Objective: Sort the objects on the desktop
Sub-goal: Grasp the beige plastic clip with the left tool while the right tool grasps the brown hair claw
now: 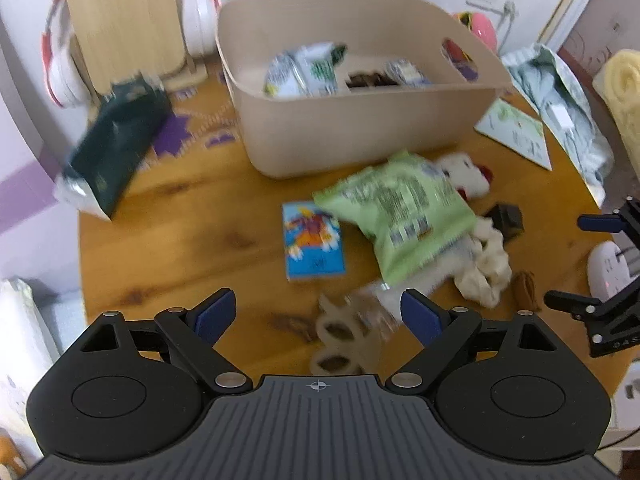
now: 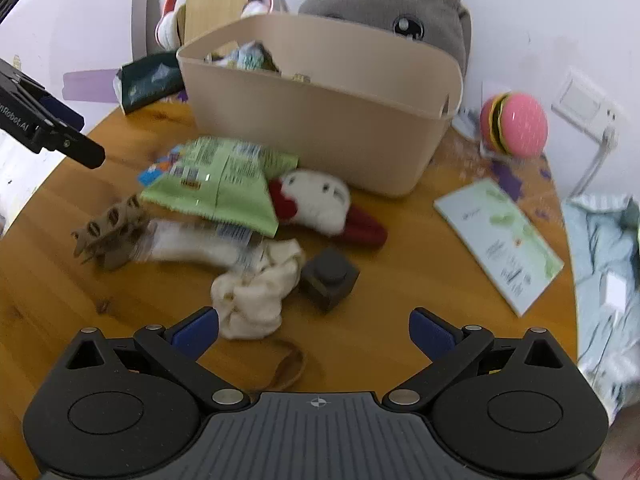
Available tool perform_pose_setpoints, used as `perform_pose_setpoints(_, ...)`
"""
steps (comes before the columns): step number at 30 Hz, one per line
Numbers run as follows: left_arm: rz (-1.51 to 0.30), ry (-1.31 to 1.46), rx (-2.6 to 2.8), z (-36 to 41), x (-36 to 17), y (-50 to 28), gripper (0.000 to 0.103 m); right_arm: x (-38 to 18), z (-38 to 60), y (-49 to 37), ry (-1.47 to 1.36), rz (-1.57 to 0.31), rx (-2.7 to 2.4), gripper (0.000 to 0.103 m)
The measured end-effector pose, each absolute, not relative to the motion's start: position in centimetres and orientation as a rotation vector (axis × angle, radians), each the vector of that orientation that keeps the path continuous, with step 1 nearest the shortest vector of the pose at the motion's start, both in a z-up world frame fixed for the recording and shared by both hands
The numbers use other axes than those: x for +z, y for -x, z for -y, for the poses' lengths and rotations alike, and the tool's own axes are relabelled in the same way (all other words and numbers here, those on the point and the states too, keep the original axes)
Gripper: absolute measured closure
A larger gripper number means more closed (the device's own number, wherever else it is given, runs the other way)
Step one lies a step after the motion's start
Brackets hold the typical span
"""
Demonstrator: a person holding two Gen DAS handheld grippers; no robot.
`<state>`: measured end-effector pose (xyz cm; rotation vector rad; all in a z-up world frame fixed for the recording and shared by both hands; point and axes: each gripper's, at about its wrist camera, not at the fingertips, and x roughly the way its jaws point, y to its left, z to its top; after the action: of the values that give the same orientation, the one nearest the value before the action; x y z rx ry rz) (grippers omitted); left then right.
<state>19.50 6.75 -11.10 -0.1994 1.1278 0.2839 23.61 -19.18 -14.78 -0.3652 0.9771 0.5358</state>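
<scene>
A beige storage bin [image 1: 360, 132] stands at the back of the round wooden table [image 1: 200, 240] and holds several snack packets. In front of it lie a green snack bag [image 1: 404, 216], a blue card pack [image 1: 312, 244], a white plush toy [image 2: 320, 200], a cream cloth scrunchie [image 2: 256, 292], a dark cube [image 2: 330, 278] and a clear packet with a brown coffee-bean header [image 2: 116, 232]. My left gripper [image 1: 320, 314] is open and empty above the coffee-bean packet [image 1: 344, 340]. My right gripper [image 2: 314, 332] is open and empty, just in front of the scrunchie.
A dark green packet [image 1: 116, 144] leans at the table's left. A wooden stand with headphones [image 1: 128, 20] and a grey plush [image 2: 384, 8] stand behind the bin. A booklet [image 2: 500, 236], a burger toy [image 2: 514, 124], a brown hair tie [image 2: 288, 368] and crumpled plastic [image 1: 560, 100] lie at the right.
</scene>
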Motion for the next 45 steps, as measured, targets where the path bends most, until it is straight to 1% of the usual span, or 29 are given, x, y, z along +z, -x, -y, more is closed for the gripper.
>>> perform_pose_setpoints(5,-1.142,0.181,0.278,-5.7,-12.3,-19.4,0.012,-15.7,19.5,-23.0,0.343,-0.995,0.518,0.000)
perform_pose_setpoints(10,-1.169,0.120,0.268,-4.6,-13.7,-19.4,0.012,-16.8,20.5,-23.1,0.235,-1.040,0.462,0.000)
perform_pose_setpoints(17,-1.212,0.118,0.295,-4.6,-16.1,-20.1,0.012,-19.3,22.0,-23.6,0.070,-1.132,0.374,0.001)
perform_pose_setpoints(21,-1.247,0.124,0.308,-4.9,-17.4,-20.7,0.012,-20.5,21.9,-24.0,0.070,-1.169,0.352,0.007)
perform_pose_setpoints(23,-1.260,0.124,0.316,-5.1,-18.1,-20.8,0.014,-20.9,21.8,-24.2,0.065,-1.186,0.351,0.011)
perform_pose_setpoints(24,-1.265,0.122,0.325,-5.2,-18.4,-20.9,0.021,-21.0,21.7,-24.3,0.071,-1.193,0.346,0.012)
perform_pose_setpoints(25,-1.271,0.122,0.329,-5.3,-18.6,-21.0,0.026,-21.0,21.5,-24.2,0.082,-1.186,0.343,0.015)
perform_pose_setpoints(26,-1.273,0.132,0.324,-5.4,-18.8,-21.0,0.027,-20.9,21.3,-24.1,0.091,-1.183,0.343,0.018)
perform_pose_setpoints(27,-1.273,0.141,0.322,-5.5,-18.9,-21.1,0.028,-20.8,21.1,-24.1,0.100,-1.180,0.344,0.026)
perform_pose_setpoints(28,-1.273,0.146,0.317,-5.5,-18.9,-21.1,0.031,-20.7,21.0,-24.1,0.111,-1.176,0.341,0.034)
perform_pose_setpoints(29,-1.276,0.153,0.310,-5.4,-19.0,-21.2,0.033,-20.7,20.9,-24.0,0.120,-1.171,0.340,0.038)
perform_pose_setpoints(31,-1.277,0.148,0.309,-5.1,-19.0,-21.2,0.038,-20.5,20.6,-23.8,0.145,-1.166,0.341,0.050)
perform_pose_setpoints(32,-1.276,0.143,0.305,-4.9,-19.0,-21.3,0.040,-20.5,20.5,-23.9,0.154,-1.165,0.342,0.053)
perform_pose_setpoints(34,-1.274,0.141,0.296,-4.6,-19.0,-21.3,0.047,-20.4,20.5,-23.6,0.166,-1.162,0.347,0.063)
perform_pose_setpoints(35,-1.274,0.143,0.295,-4.5,-19.0,-21.3,0.049,-20.4,20.5,-23.6,0.168,-1.160,0.347,0.065)
perform_pose_setpoints(36,-1.274,0.145,0.292,-4.4,-18.9,-21.3,0.052,-20.4,20.5,-23.4,0.173,-1.158,0.345,0.070)
perform_pose_setpoints(37,-1.275,0.148,0.292,-4.4,-18.9,-21.3,0.053,-20.3,20.5,-23.3,0.176,-1.155,0.345,0.076)
perform_pose_setpoints(38,-1.276,0.153,0.295,-4.4,-18.9,-21.3,0.054,-20.3,20.5,-23.2,0.180,-1.153,0.344,0.079)
perform_pose_setpoints(39,-1.275,0.158,0.296,-4.4,-18.9,-21.2,0.054,-20.3,20.5,-23.1,0.188,-1.151,0.344,0.086)
perform_pose_setpoints(45,-1.279,0.178,0.291,-4.0,-18.8,-20.7,0.055,-20.3,20.0,-22.2,0.238,-1.125,0.359,0.086)
